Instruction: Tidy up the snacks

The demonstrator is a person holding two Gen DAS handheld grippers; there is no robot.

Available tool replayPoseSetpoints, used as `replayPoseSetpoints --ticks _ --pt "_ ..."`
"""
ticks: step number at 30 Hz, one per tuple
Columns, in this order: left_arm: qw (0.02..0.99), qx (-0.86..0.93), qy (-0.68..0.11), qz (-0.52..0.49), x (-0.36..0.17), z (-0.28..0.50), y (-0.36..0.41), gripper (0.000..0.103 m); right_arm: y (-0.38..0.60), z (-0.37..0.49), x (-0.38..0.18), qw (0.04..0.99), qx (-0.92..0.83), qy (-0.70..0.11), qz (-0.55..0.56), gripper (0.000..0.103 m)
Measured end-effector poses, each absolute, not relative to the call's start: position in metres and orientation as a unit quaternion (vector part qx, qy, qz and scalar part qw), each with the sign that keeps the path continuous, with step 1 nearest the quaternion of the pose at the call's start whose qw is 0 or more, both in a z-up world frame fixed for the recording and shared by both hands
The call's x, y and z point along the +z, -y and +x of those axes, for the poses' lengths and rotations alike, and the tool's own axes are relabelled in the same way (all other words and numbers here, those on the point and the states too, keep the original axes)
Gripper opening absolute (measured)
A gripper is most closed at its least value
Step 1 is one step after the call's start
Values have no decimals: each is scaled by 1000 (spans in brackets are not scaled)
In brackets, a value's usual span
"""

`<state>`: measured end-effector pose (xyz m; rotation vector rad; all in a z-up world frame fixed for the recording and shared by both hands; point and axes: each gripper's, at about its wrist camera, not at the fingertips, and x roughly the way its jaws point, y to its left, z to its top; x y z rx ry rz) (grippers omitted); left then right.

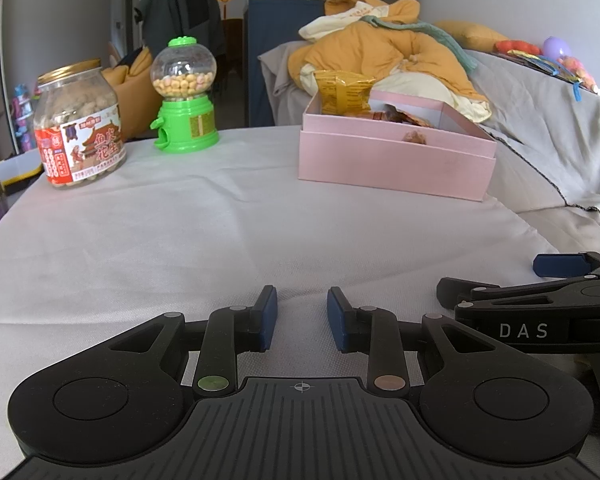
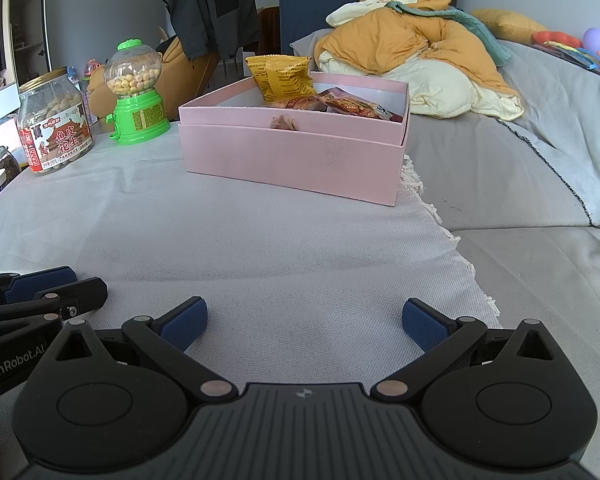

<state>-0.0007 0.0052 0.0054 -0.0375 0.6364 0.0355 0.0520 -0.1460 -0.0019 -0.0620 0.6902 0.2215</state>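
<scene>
The left gripper (image 1: 302, 318) is parted a little and holds nothing; the right gripper (image 2: 304, 326) is spread wide, also bare. Both sit low over the near edge of the white cloth (image 2: 260, 248), side by side.

Far ahead, right of centre, stands the pink box (image 2: 292, 156), already holding a yellow packet (image 2: 282, 78) propped upright and a red packet (image 2: 352, 106) lying flat. To the far left, well apart from the box, stand the peanut jar (image 1: 80, 124) and just beside it the green candy dispenser (image 1: 184, 96).

The jar looks heavy, rigid and smooth, probably slippery: best taken around its middle, below the lid. The dispenser seems light and top-heavy; its green base or neck should give firmer hold than the clear globe. Packets would be light, soft and crinkly.
</scene>
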Motion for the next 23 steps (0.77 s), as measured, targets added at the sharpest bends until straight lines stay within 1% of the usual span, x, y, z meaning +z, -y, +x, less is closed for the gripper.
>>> replayPoseSetpoints --ticks 23 --pt "949 16 -313 -19 6 0 -6 32 146 52 -2 935 108 -338 -30 103"
